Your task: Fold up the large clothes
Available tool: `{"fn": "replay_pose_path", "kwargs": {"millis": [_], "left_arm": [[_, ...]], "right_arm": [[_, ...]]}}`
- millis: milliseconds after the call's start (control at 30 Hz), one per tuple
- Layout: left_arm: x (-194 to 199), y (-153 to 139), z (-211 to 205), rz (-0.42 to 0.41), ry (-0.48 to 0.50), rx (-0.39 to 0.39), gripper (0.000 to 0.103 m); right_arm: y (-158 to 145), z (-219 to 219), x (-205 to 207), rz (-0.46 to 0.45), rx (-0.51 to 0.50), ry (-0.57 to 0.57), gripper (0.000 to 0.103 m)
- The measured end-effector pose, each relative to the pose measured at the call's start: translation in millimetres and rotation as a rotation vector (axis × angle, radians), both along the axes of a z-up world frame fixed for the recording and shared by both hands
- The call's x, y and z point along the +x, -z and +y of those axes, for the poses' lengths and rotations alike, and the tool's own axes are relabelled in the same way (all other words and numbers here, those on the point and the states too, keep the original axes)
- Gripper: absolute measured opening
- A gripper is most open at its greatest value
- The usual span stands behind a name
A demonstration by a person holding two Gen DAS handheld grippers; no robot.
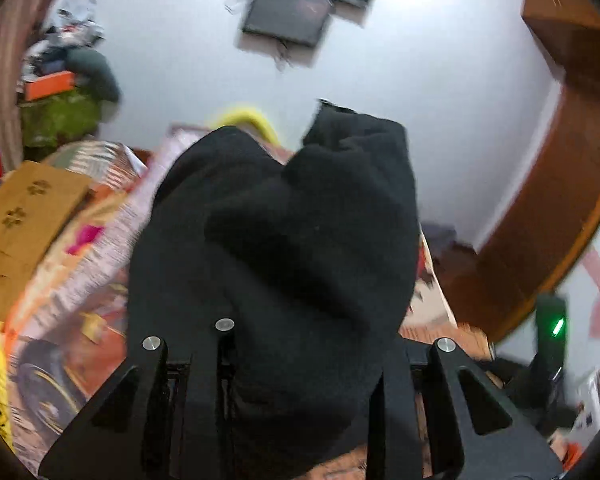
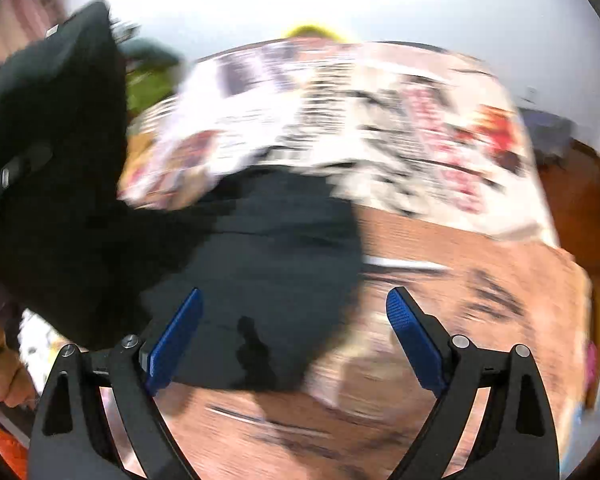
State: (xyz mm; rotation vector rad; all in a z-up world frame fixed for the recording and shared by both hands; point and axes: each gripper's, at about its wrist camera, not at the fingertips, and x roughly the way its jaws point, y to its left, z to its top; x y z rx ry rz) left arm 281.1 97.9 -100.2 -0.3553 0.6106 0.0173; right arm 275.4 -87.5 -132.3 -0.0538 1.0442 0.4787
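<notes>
From the left wrist we see only the black garment (image 1: 276, 240), a thick fleecy mass draped over the left gripper (image 1: 296, 360), whose narrowed jaws clamp a fold of it above the patterned bedspread (image 1: 80, 264). The right wrist shows what that view hides: the cloth trailing down onto the bed, flat and dark. The right gripper (image 2: 294, 320) tilts steeply down over it, its blue ribbed pads (image 2: 176, 336) spread wide and, as far as the blur lets us judge, gripping nothing.

A black garment (image 1: 284, 240) lies over a bedspread (image 2: 380, 120) printed in white, red and black, beside blue gripper pads (image 2: 412, 336).
</notes>
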Motion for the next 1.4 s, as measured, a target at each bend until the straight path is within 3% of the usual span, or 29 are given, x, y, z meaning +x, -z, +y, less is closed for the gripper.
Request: {"fn": "replay_pose_path", "kwargs": {"millis": [67,167,233,300,400,467,700,767,933,1167,1333,1400], "left_arm": [[9,20,-24,0.071,0.083,0.020,0.028],[16,60,-49,0.208,0.198,0.051,0.040],[17,76,-61,0.269,0.236,0.118,0.043],[11,77,-72,0.270,0.256,0.199,0.052],[-2,67,-82,0.270,0.322,0.189,0.075],[-10,57,-84,0.273,0.334,0.185,0.076],[-44,22,-56,0.211,0.322,0.076,0.077],[-53,13,-43,0.186,0.314,0.084,0.077],[-59,2,3,0.166,0.175,0.171,0.078],[-47,33,37,0.234,0.077,0.189,0.078],[-46,62,30,0.275,0.097,0.201,0.079],[-48,65,26,0.262,0.080,0.219,0.086]], "right_arm": [[3,-35,1,0.028,0.003,0.070,0.092],[1,-69,0,0.037,0.012,0.138,0.092],[-4,-83,0,0.036,0.036,0.166,0.092],[-7,-86,0,0.036,0.055,0.175,0.092],[-16,-82,-6,0.017,0.054,0.159,0.092],[-21,-79,-6,0.001,0.058,0.139,0.092],[-57,-42,-20,-0.073,0.131,0.031,0.092],[-65,-28,-22,-0.096,0.141,-0.002,0.092],[-71,14,-19,-0.097,0.177,-0.076,0.092],[-37,56,-11,-0.030,0.154,-0.127,0.092],[3,46,-1,0.033,0.079,-0.081,0.092],[16,33,5,0.085,0.093,-0.067,0.092]]}}
